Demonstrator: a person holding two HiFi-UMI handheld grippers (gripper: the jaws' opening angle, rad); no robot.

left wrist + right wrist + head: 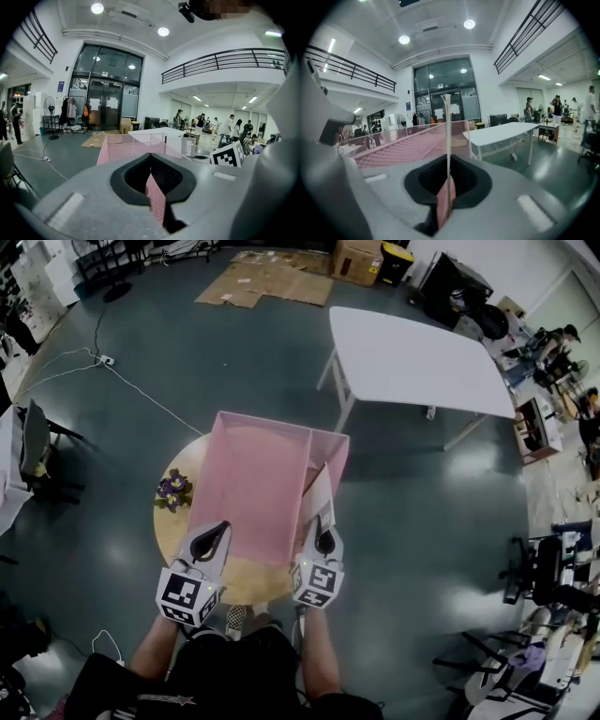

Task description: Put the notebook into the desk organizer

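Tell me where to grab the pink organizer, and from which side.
On the organizer, pinch the thin upright mesh wall at the near rim, coming from the person's side with the gripper straddling it. The left gripper clamps it that way.

The left gripper (218, 531) and the right gripper (323, 532) are both smooth and grey, with a rounded shape. Inside the jaws are black bumpy pads (133, 177). Each gripper has a white cube (187, 596) with black square patterns. The person wears a black top (234, 676) and a light shoe (238, 617).
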